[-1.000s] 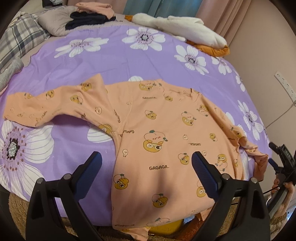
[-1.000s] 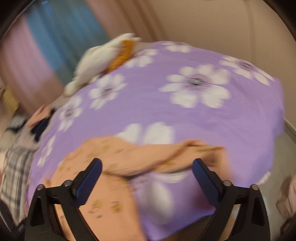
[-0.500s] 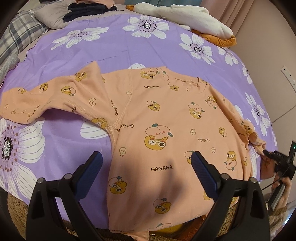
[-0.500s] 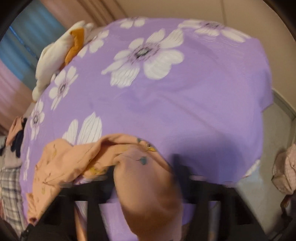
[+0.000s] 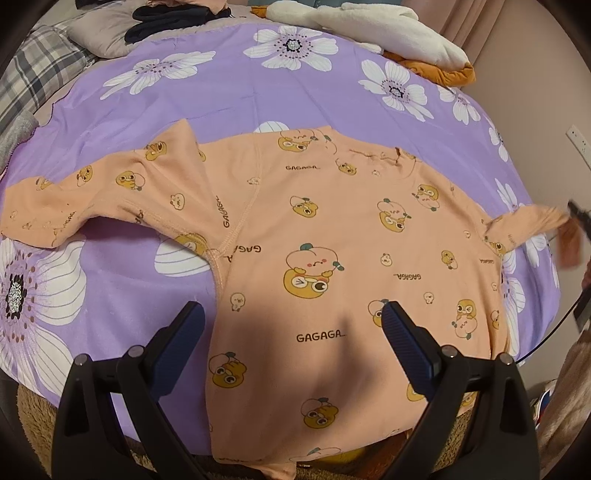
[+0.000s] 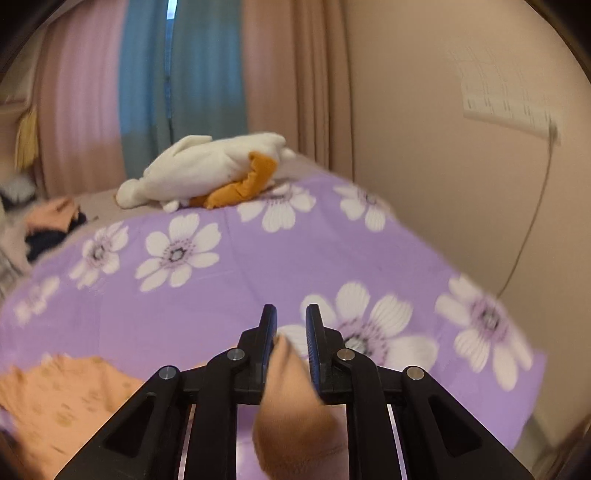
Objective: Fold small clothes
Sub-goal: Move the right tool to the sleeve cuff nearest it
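Note:
A small peach long-sleeved shirt [image 5: 314, 240] with cartoon prints lies flat on the purple flowered bedspread [image 5: 229, 92]. Its left sleeve [image 5: 66, 199] stretches out to the left. My left gripper [image 5: 291, 332] is open and empty, hovering above the shirt's lower hem. My right gripper [image 6: 290, 325] is shut on the end of the right sleeve [image 6: 291, 391] and holds it lifted off the bed; in the left wrist view the sleeve [image 5: 532, 221] stretches out to the right edge, blurred with motion.
A white and orange plush toy [image 5: 388, 33] lies at the far edge of the bed, also in the right wrist view [image 6: 207, 170]. Dark folded clothes [image 5: 173, 18] and a plaid pillow [image 5: 33, 77] sit at the far left. A wall [image 6: 461, 166] stands close on the right.
My right gripper closed on the right sleeve's end and lifted it, pulling it out to the right. My left gripper moved closer over the shirt.

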Demonstrator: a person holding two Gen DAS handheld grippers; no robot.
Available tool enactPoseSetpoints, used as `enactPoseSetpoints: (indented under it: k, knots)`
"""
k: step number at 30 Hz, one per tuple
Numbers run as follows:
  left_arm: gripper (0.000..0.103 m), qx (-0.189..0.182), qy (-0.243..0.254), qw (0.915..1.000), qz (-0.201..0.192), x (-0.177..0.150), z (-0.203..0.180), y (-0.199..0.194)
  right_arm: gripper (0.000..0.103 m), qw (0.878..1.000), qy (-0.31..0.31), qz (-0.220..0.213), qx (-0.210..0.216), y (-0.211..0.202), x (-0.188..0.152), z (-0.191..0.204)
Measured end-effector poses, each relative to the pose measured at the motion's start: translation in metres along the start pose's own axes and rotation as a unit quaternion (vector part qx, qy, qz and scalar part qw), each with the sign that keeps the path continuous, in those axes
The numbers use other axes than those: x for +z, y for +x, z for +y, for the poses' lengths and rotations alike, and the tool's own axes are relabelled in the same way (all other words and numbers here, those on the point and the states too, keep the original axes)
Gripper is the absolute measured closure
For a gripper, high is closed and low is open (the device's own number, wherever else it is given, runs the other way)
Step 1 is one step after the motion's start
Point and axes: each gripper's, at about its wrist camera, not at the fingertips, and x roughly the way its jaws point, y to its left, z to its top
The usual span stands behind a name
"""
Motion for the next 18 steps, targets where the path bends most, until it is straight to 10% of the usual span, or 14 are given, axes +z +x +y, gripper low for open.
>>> enactPoseSetpoints:
  k: [8,13,18]
  knots:
    - [0.007,0.000,0.009,0.9999,0.013,0.001,-0.004,0.007,0.085,0.984,0.107,0.116,-0.088,0.006,-0.086,-0.055]
    - [0.007,0.001,0.016,0.9997,0.018,0.000,-0.013,0.011,0.050,0.972,0.178,0.143,-0.057,-0.003,-0.087,-0.069]
    - [0.007,-0.003,0.022,0.9996,0.018,0.000,-0.016,0.011,0.045,0.967,0.185,0.176,-0.015,0.024,-0.081,-0.055]
